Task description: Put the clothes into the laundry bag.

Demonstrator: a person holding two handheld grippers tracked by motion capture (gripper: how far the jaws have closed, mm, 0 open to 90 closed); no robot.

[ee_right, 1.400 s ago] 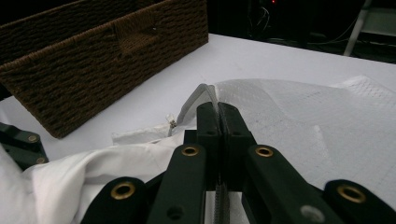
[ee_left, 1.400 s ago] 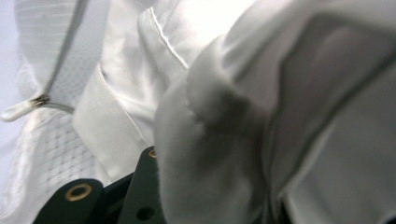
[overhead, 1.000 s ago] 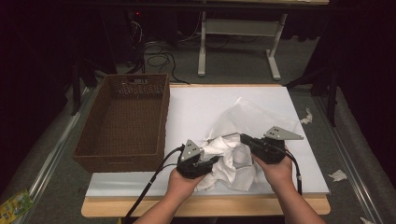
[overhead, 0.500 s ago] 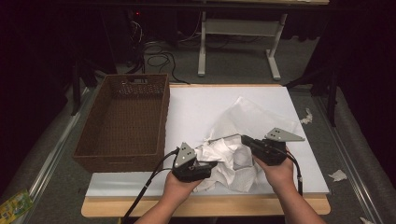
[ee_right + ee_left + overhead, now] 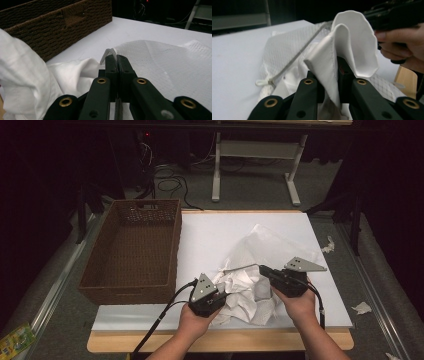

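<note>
Fingers of the left gripper [image 5: 329,82] have just clenched on a white cloth [image 5: 352,45] at lower centre, while the right gripper [image 5: 116,62] pinches the mesh bag [image 5: 170,65] edge, probably to hold it open.

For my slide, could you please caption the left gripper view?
Left claw shut on a white cloth fold, mesh bag behind.

I see a dark room beyond the table. Grey carpet floor [image 5: 250,185], white desk frame [image 5: 255,155] at far centre, black cables [image 5: 167,177] far left, paper scraps [image 5: 361,308] on the right.
</note>
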